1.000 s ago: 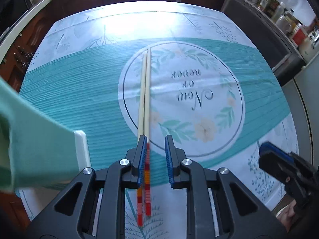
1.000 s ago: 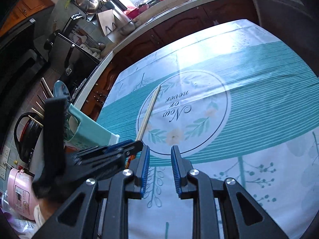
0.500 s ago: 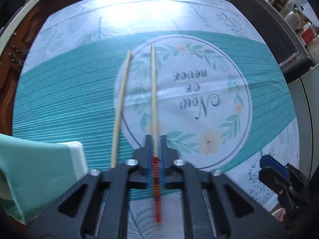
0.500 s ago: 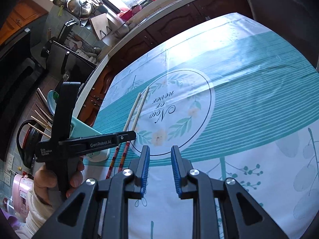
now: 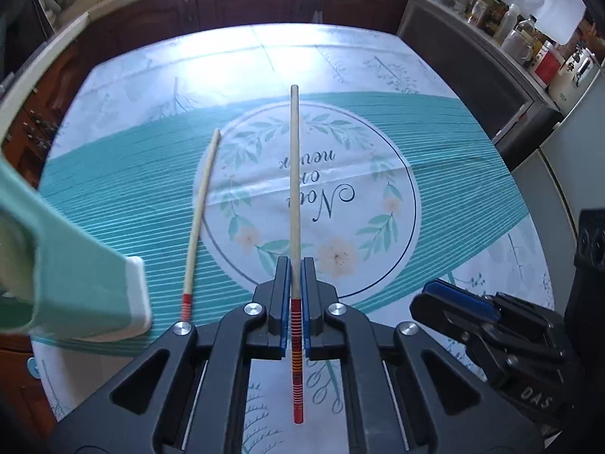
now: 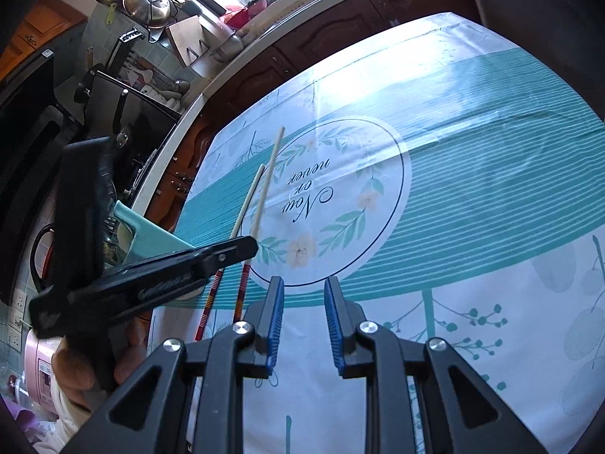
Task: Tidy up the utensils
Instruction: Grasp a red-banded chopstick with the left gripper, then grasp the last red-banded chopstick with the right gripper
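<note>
My left gripper [image 5: 297, 265] is shut on a pale wooden chopstick [image 5: 295, 189] near its red-striped end, holding it a little above the tablecloth with the tip pointing away. The second chopstick [image 5: 200, 212] lies on the cloth to its left. A mint-green utensil holder [image 5: 75, 287] stands at the left edge. In the right wrist view the left gripper [image 6: 242, 247] holds that chopstick [image 6: 268, 181] beside the lying one [image 6: 247, 200]. My right gripper [image 6: 302, 283] is open with nothing between its fingers, just right of them.
A teal and white tablecloth [image 5: 435, 174] with a round floral print covers the table. Dark wooden cabinets [image 5: 264, 3] run along the far edge. Jars [image 5: 522, 41] crowd the counter at right. A person's hand [image 6: 75, 370] grips the left tool; pots [image 6: 147, 0] hang beyond.
The left gripper shut on one chopstick of the pair and raised it; the other stayed on the cloth, now apart to the left. The right gripper stayed put.
</note>
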`<state>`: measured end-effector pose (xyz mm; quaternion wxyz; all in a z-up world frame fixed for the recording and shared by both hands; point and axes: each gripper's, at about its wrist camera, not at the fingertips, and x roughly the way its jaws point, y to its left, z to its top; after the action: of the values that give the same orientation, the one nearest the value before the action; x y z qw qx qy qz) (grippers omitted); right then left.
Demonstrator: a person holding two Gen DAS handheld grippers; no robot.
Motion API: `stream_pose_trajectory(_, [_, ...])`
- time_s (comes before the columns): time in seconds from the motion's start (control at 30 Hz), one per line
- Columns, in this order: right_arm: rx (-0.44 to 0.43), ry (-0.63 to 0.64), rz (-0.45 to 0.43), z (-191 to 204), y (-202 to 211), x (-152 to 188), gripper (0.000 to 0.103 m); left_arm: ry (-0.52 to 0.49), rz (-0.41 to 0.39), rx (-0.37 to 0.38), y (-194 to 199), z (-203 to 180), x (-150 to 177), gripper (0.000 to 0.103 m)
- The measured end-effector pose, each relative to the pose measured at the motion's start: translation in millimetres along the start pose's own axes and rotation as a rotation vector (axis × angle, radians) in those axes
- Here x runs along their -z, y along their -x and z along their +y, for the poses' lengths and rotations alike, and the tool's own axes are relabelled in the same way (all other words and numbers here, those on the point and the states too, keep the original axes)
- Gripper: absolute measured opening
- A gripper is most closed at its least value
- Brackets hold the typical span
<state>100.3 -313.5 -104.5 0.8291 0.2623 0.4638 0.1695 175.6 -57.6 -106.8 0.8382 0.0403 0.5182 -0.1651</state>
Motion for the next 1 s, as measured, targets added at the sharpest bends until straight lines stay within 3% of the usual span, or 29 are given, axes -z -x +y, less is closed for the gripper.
stream_pose_trajectory(1.0, [0.028, 0.071, 0.100, 43.8, -26.1, 9.8, 0.022, 0.032, -0.108, 0.000, 49.7, 42.7, 60.8, 0.003])
